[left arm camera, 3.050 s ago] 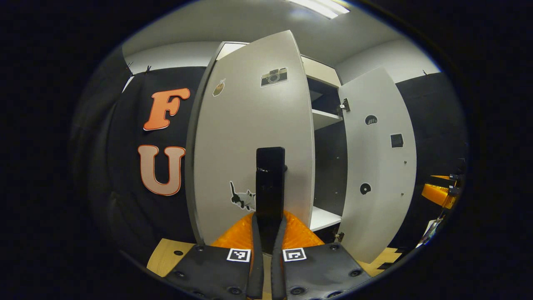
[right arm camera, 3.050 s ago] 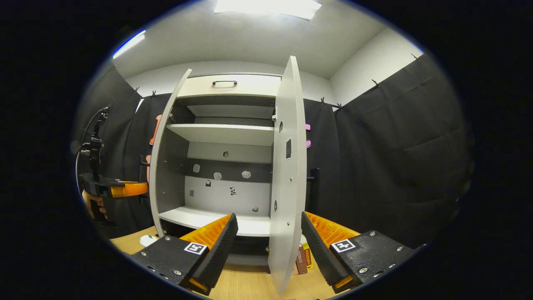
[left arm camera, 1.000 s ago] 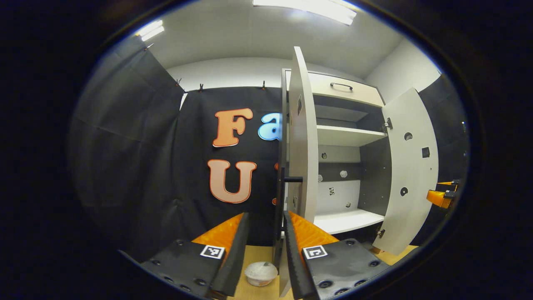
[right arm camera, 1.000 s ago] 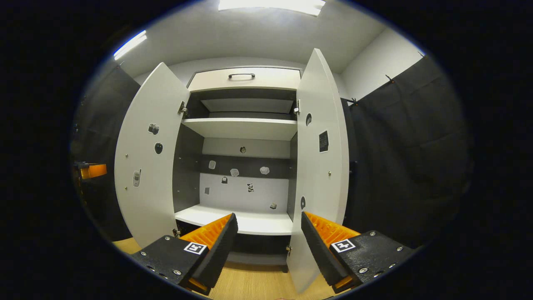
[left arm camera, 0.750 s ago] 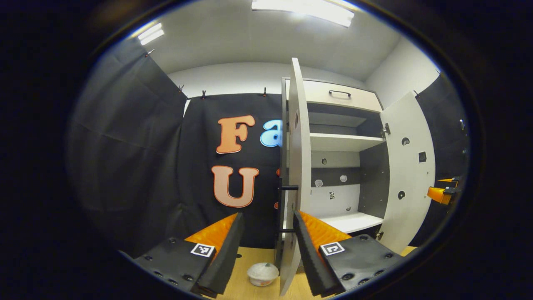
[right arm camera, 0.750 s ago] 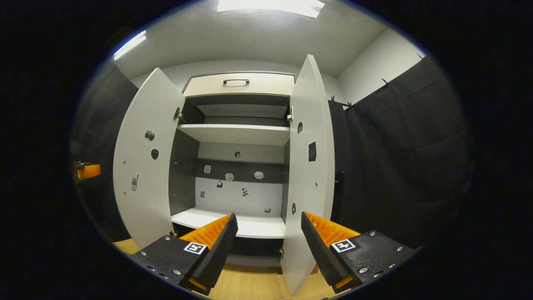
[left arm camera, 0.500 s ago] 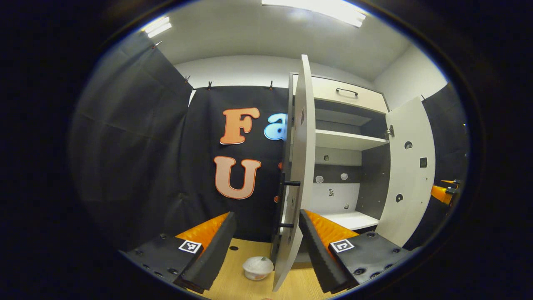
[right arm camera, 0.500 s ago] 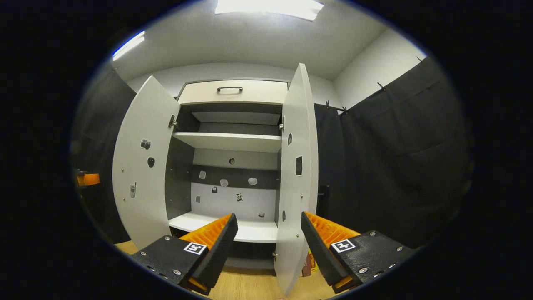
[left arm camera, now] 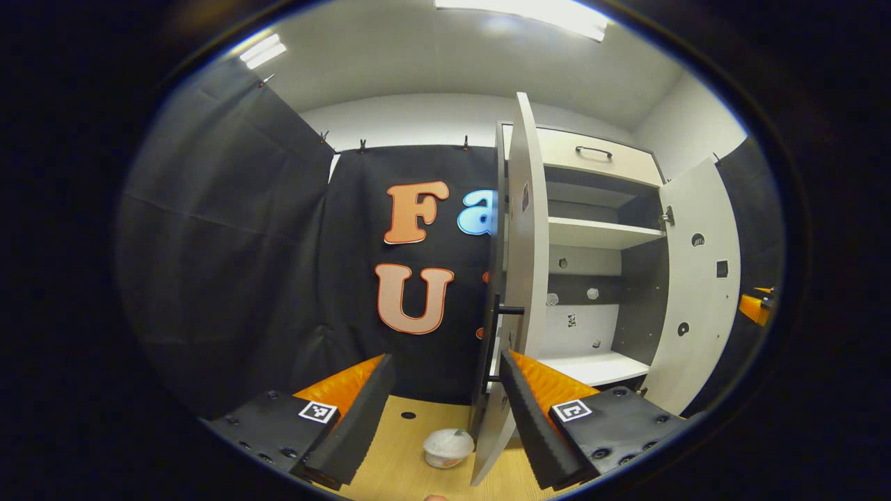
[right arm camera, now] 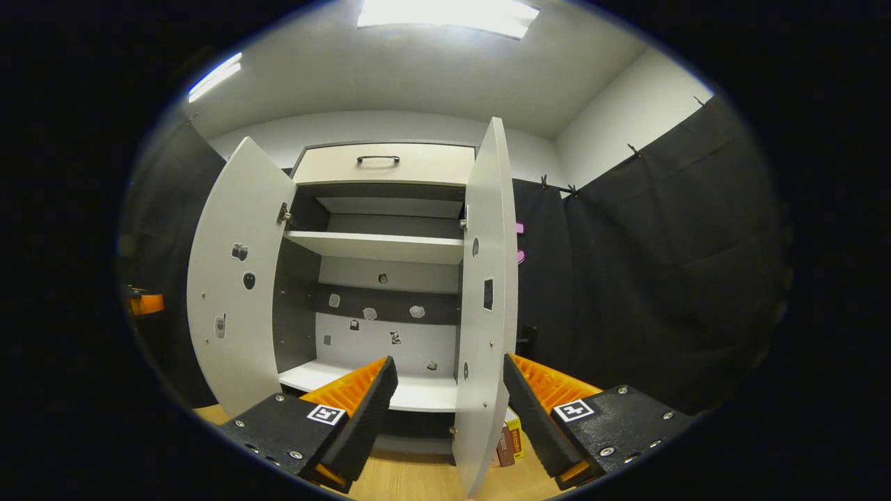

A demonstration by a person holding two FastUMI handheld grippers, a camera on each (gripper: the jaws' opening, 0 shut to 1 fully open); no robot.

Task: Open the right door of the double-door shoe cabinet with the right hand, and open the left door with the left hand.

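In the left gripper view, the left gripper point(left arm camera: 440, 410) stood with its ribbed fingers point(left arm camera: 355, 410) spread wide and nothing between them but bare wooden floor point(left arm camera: 400, 459). A small round white cup point(left arm camera: 449, 447) sat on that floor at about 6 o'clock, low between the fingers and touching neither. The left door point(left arm camera: 527, 278), a flat, smooth white panel seen nearly edge-on, stood swung out from the shoe cabinet point(left arm camera: 592, 229); its lower edge ran just beside the inner face of the finger at 5 o'clock, though contact could not be told. A slim dark bar handle point(left arm camera: 495, 341) ran down the door's outer face, above that finger. Further toward 3 o'clock the cabinet's inside showed matte white shelves against a grey back wall dotted with small stickers, and the right door point(left arm camera: 699, 278) stood open beyond it. The other gripper's tip point(left arm camera: 755, 307) peeked past that door at 3 o'clock.

In the right gripper view, the left door point(right arm camera: 233, 278) stood open at 9 o'clock, with small stickers on its inner face. The right gripper point(right arm camera: 450, 403) held its ribbed fingers point(right arm camera: 365, 407) wide apart. The right door point(right arm camera: 487, 299), a smooth white slab with small round marks, stood open between them, its bottom edge close to the finger at 5 o'clock and well apart from the other. A drawer with a curved dark handle point(right arm camera: 378, 159) topped the cabinet at 12 o'clock.
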